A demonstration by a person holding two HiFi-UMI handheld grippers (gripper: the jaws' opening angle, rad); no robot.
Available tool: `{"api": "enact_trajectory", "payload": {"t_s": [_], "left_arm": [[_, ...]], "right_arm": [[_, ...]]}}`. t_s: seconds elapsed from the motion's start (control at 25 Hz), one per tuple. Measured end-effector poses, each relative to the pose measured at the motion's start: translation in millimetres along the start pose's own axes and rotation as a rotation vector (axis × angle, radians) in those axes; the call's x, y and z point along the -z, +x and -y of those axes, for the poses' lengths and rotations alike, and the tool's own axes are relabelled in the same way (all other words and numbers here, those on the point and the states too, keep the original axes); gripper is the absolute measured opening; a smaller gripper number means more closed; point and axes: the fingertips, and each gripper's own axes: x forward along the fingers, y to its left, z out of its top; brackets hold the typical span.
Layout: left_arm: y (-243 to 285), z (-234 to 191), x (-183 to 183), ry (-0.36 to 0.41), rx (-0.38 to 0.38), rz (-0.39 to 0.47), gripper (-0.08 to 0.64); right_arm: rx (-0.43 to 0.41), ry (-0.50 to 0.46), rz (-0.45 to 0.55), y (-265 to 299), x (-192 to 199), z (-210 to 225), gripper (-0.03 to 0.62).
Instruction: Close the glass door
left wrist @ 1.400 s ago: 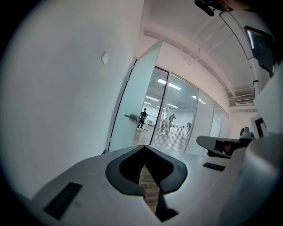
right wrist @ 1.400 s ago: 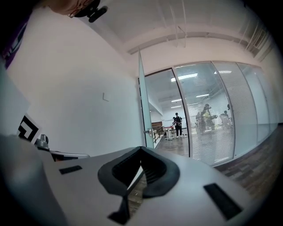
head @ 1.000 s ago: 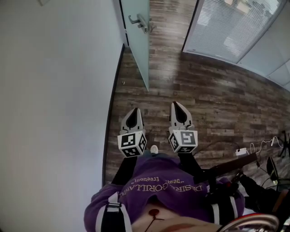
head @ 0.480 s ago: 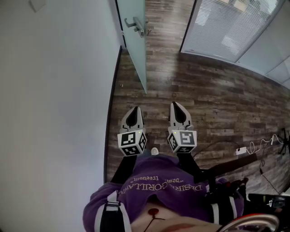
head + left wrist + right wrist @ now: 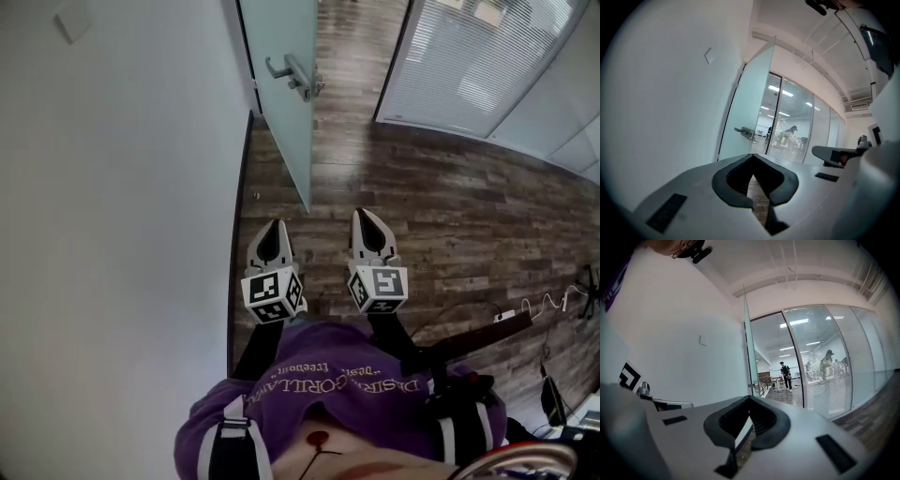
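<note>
The frosted glass door (image 5: 281,103) stands open at the top of the head view, its edge turned toward me, with a metal lever handle (image 5: 292,77). My left gripper (image 5: 273,225) and right gripper (image 5: 367,216) hang side by side over the wooden floor, short of the door and touching nothing. Both are shut and empty, tips meeting. In the left gripper view the door (image 5: 750,103) and handle (image 5: 746,133) lie ahead, beyond the left gripper (image 5: 752,157). The right gripper view shows the door's edge (image 5: 748,343) past the right gripper (image 5: 749,398).
A white wall (image 5: 112,206) runs along the left. A glass partition with blinds (image 5: 469,66) closes the right side. Cables and a power strip (image 5: 525,314) lie on the floor at the right. A person (image 5: 786,375) walks beyond the doorway.
The door and its handle have come closer and sit lower in the head view. Both shut grippers have moved forward toward it, keeping their spacing.
</note>
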Motion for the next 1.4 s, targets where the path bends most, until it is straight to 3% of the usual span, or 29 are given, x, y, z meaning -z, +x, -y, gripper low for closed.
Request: {"api": "enact_trajectory", "payload": {"t_s": [0.36, 0.8, 1.4], "left_arm": [[32.6, -51.1, -9.4, 0.015, 0.011, -0.028, 0.002], [72.7, -59.2, 14.9, 0.004, 0.055, -0.114, 0.002], [187.6, -59.3, -18.9, 0.036, -0.022, -0.068, 0.002]], "right_arm": [[0.011, -0.011, 0.012, 49.9, 0.9, -25.6, -0.011], [0.085, -0.009, -0.048, 74.8, 15.3, -7.2, -0.011], [-0.015, -0.006, -0.017, 189.8, -10.2, 48.6, -0.011]]}}
